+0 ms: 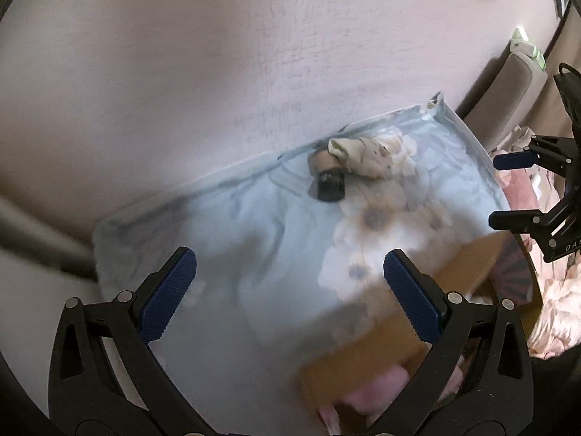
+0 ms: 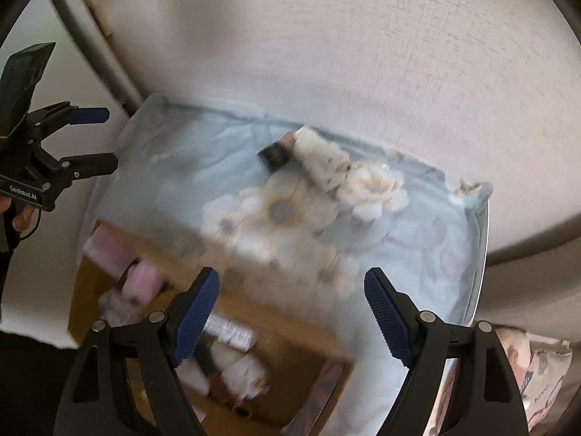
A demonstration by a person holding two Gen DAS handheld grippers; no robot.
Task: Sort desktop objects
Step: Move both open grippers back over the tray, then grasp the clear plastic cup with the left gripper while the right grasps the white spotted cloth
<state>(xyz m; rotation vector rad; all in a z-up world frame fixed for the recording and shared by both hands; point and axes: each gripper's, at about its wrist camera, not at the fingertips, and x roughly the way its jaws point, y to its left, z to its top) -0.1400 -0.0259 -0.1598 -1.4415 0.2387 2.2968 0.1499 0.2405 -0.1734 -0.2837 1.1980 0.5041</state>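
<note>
A pale blue floral cloth (image 1: 236, 218) (image 2: 417, 247) covers the table. Near its far edge lie a small dark cylinder (image 1: 328, 183) (image 2: 274, 154) and a crumpled cream rag (image 1: 363, 156) (image 2: 323, 161), touching each other. An open cardboard box (image 1: 377, 348) (image 2: 268, 312) sits at the near edge, holding pink and white items, all blurred. My left gripper (image 1: 290, 265) (image 2: 105, 140) is open and empty above the cloth, left of the box. My right gripper (image 2: 292, 279) (image 1: 497, 189) hangs open and empty over the box's far wall.
A pale surface (image 1: 254, 54) lies beyond the table's far edge. A grey padded chair back (image 1: 508, 83) and pink floral fabric (image 1: 559, 309) are to the right. A patterned bag (image 2: 537, 370) sits off the table's right corner, and a grey tube (image 2: 90, 47) runs at far left.
</note>
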